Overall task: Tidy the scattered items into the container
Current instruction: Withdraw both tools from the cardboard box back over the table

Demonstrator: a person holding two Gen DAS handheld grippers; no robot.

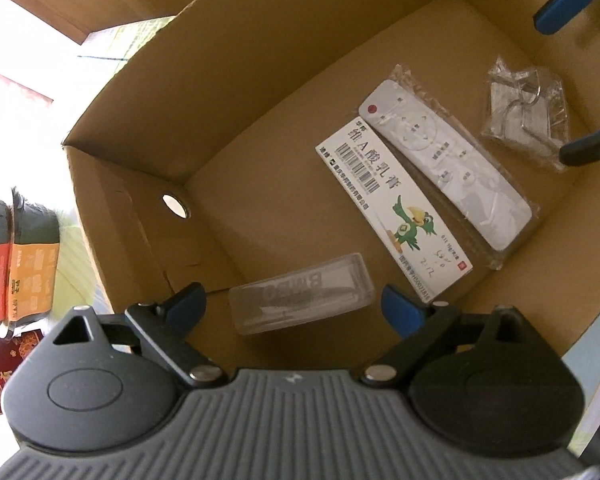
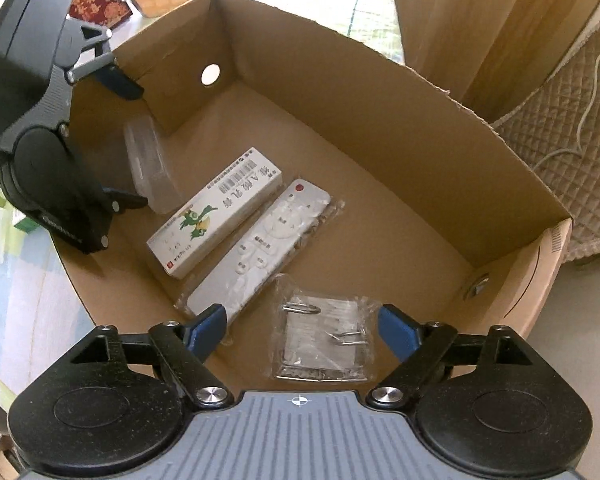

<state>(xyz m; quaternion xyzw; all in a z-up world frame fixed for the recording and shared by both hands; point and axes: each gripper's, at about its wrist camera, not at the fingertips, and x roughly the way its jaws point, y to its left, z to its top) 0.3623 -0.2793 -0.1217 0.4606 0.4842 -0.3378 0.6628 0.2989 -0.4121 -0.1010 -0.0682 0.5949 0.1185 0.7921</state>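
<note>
Left gripper (image 1: 294,306) wide open, holding nothing, just above a clear hard plastic case (image 1: 300,298). Right gripper (image 2: 302,330) wide open too, over a crinkly clear bag of metal hooks (image 2: 322,338). Farther in, on the flat brown floor of the cardboard box (image 2: 400,120) (2 round holes in its walls): long white remote (image 2: 260,240) in plastic wrap, beside a long white carton (image 2: 214,210) with a green bird.

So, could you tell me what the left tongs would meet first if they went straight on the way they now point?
Most likely the clear plastic case lying on the cardboard box floor: it sits between the open fingers of the left tongs. Depth is hard to judge.
</note>
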